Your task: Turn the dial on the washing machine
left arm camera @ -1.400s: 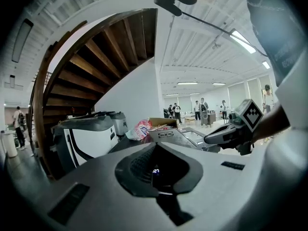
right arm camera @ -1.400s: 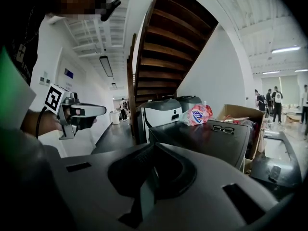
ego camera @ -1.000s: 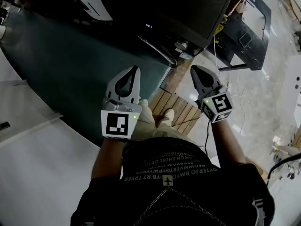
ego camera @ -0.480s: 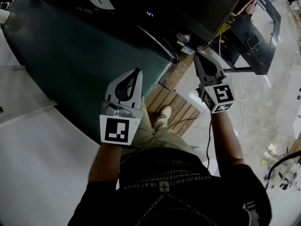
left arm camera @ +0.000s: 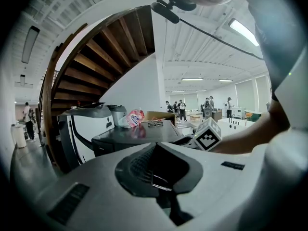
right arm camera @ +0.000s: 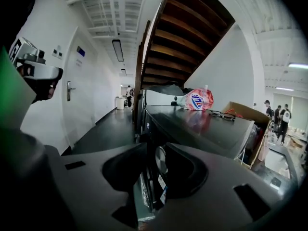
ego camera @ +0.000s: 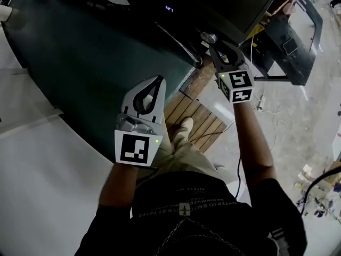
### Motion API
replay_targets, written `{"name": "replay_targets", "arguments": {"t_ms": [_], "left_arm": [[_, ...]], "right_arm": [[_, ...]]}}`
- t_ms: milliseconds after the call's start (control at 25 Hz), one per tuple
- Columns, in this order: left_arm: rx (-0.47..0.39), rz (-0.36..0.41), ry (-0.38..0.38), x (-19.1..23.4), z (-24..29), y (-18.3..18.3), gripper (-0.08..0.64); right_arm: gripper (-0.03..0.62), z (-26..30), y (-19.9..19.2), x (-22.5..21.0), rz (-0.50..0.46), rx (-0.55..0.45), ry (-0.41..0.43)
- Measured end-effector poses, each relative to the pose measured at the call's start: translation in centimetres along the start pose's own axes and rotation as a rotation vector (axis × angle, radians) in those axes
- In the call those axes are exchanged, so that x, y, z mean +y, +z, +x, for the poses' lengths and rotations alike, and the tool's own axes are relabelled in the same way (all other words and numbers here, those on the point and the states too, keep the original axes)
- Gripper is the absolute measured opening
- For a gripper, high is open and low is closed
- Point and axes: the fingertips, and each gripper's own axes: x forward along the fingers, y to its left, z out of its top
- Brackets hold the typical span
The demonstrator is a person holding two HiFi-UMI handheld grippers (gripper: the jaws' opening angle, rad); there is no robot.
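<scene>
The dial [ego camera: 208, 37] is a small silver knob at the front corner of the dark washing machine [ego camera: 218, 7], just under its top edge. From the head view it is tiny and dim. In the right gripper view it shows as a pale disc [right arm camera: 160, 160], almost edge-on, in the gap between the two jaws. The right tongs [ego camera: 221, 51] are right at it, their jaws part-way apart and just now opening. Whether either pad touches the dial cannot be made out, since that part of the machine's front lies in shadow. The labels below the dial are too blurred to read. A small blue display [ego camera: 169, 8] glows further along the front, also unreadable.

The left tongs [ego camera: 155, 83] hang well apart from the dial, over the dark floor [ego camera: 80, 73], jaws closed tip to tip with nothing between them.

On the machine's top lie a pair of glasses [right arm camera: 222, 114] and a pink packet [right arm camera: 195, 100], near a cardboard box [right arm camera: 243, 113] half hidden behind the top's far edge. A wooden staircase [right arm camera: 187, 28] rises overhead. A slatted wooden platform [ego camera: 198, 119] lies at the machine's foot, largely covered by the person's leg.
</scene>
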Motion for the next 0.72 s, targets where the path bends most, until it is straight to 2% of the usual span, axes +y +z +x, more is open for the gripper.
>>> {"name": "replay_targets", "arguments": {"t_ms": [320,360,400,560,720], "left_arm": [[0.029,-0.017,-0.003,-0.7,-1.2,-1.6,0.005],[0.032,-0.022,-0.003,-0.7,-1.3,-1.7,0.005],[0.035,-0.027,-0.003,-0.7,-1.4,-1.8,0.006],[0.033,-0.039,-0.004,-0.7,-1.8,-1.8,0.006],[0.025,-0.035,-0.01,-0.8,-2.2,-1.6,0.006]], "right_arm": [[0.121,4.1,-1.3,-1.1,-0.071,0.025,-0.048],[0.094,4.2,-1.3,-1.2,-0.079,0.024,-0.062],[0.103,4.3,-1.3,-1.2,-0.081,0.022,-0.076],[0.115,4.0,-2.3,-1.3,-0.053,0.057,-0.113],[0.123,3.7,-3.4,-1.1,-0.03,0.087,-0.11]]}}
